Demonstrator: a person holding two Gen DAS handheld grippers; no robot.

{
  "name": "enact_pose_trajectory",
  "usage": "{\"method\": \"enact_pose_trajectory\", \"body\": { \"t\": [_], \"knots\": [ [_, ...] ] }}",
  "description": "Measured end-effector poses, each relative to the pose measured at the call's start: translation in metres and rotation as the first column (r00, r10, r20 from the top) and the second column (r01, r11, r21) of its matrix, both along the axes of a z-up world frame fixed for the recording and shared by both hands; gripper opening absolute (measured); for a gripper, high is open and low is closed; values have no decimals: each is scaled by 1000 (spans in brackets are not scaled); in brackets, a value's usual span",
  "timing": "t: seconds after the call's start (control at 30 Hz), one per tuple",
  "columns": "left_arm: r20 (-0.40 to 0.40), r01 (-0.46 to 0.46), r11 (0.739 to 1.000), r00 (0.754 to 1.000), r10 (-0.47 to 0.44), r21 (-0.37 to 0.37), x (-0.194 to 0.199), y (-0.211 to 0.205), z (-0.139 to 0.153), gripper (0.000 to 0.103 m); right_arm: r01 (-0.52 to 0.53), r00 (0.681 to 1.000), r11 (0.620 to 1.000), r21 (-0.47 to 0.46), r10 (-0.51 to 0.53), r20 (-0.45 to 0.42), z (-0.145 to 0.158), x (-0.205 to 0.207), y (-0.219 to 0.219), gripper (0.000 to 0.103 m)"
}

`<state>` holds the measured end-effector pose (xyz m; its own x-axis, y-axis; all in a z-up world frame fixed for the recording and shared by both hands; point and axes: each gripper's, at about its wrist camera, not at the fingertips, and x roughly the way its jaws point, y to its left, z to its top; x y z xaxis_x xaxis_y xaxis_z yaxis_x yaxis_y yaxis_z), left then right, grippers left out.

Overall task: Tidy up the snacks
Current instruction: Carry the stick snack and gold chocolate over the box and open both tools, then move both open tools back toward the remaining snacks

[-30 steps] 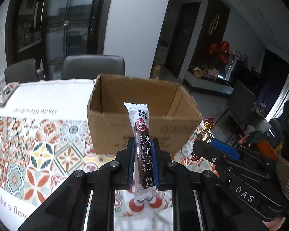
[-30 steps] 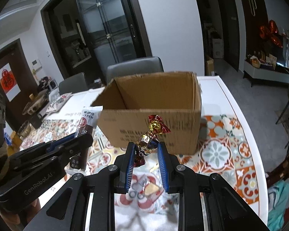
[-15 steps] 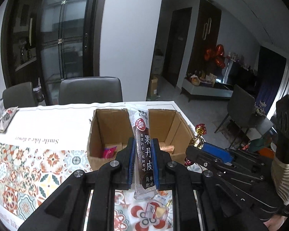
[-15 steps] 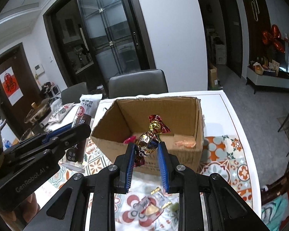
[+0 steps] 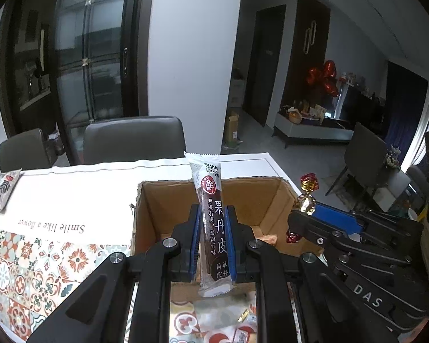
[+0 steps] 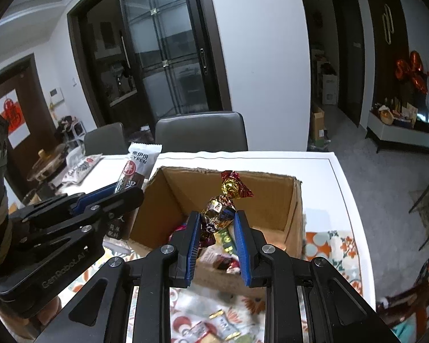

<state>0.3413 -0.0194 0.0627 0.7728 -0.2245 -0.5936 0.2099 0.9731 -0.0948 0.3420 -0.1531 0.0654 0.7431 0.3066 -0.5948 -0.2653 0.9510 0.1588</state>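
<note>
Tools now sit higher: left tool (image 5: 211, 245) grips my bar (image 5: 213, 217), right tool (image 6: 216, 238) my candy (image 6: 221, 210), both frame-center above the box (image 6: 296, 217), ready to drop.

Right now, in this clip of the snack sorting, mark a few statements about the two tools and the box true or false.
1. The left tool grips a long snack stick packet held upright. True.
2. The right tool is empty. False: it is shut on a string of foil candies.
3. The cardboard box is closed. False: its top is open.
4. Snacks already lie inside the box. True.
5. The box sits on the floor. False: it stands on the patterned tablecloth.
</note>
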Motion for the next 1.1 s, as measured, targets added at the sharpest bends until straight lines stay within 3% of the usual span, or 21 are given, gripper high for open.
{"method": "enact_pose_trajectory", "body": {
  "t": [0.27,0.33,0.37,0.4,0.47,0.77,0.97,1.1],
  "knots": [
    [-50,3,999,999,-1,42,24,-2,-10,21,-2,1000,1000,-17,2,-19,-7,17,5,25],
    [-41,-25,997,999,28,75,25,-4,-10,38,-5,1000,1000,-20,4,-27,-10,21,6,26],
    [-31,-44,996,998,47,83,22,-2,-9,46,-4,1000,1000,-23,3,-25,-10,22,6,31],
    [-30,-52,995,998,55,86,19,0,-8,46,4,1000,1000,-31,-5,-25,-12,21,7,47],
    [-36,-44,997,998,46,63,12,4,-8,48,25,999,999,-34,-26,-19,-13,19,4,53],
    [31,-40,994,999,37,106,-34,1,-5,54,41,999,999,-10,-41,11,-15,-15,-10,53],
    [47,-46,993,998,41,107,-61,1,-12,56,74,997,997,-9,-74,39,-20,-44,-18,66],
    [26,-42,994,999,39,102,-75,-1,-23,57,99,994,994,-37,-96,61,-28,-60,-23,68]
  ]
}}
